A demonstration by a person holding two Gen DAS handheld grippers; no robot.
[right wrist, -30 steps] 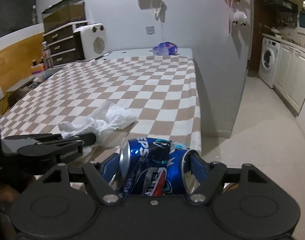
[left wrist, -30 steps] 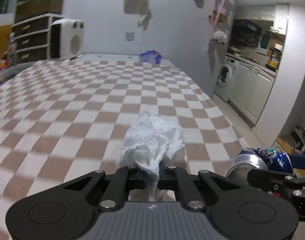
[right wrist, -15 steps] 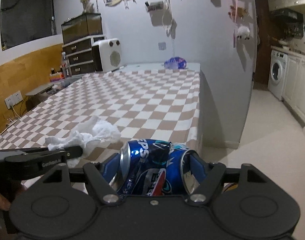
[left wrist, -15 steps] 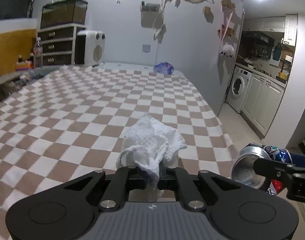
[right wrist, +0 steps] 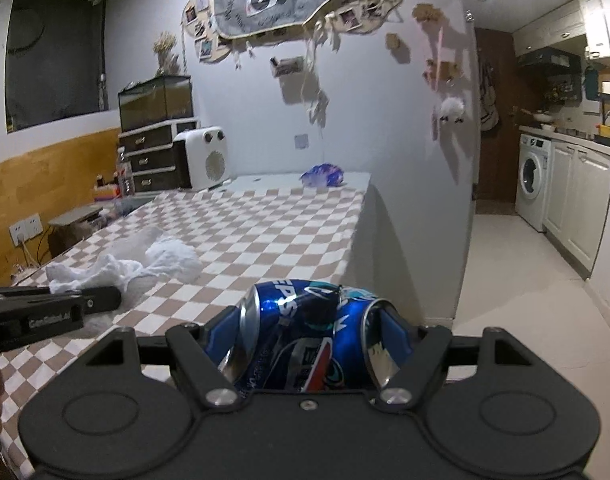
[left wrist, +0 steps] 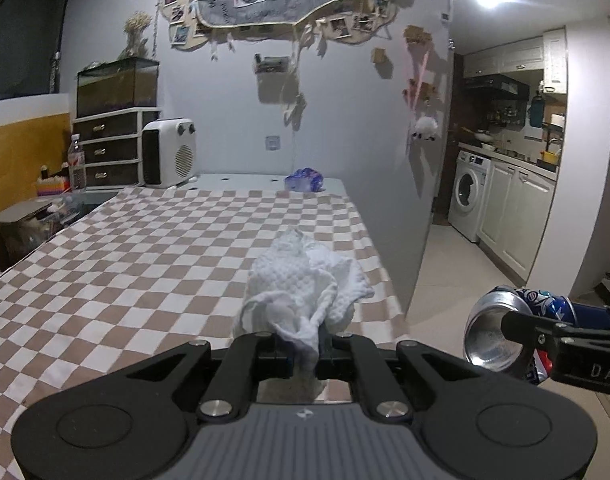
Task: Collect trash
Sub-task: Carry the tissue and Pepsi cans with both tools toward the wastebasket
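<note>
Left fingers (left wrist: 301, 354) pinched nearly shut on crumpled white tissue (left wrist: 305, 284); right fingers (right wrist: 309, 334) spread wide, clamping dented blue can (right wrist: 305, 344) (sideways).

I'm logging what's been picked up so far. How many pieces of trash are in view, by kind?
Crumpled white paper towel, held in the left tool: 1
Crushed blue soda can, held in the right tool: 1
Purple crumpled wrapper at the table's far end: 1
Total: 3

Crumpled white paper towel (left wrist: 305, 292) pinched in left gripper (left wrist: 303, 354) above checkered tablecloth (left wrist: 145, 272).
</note>
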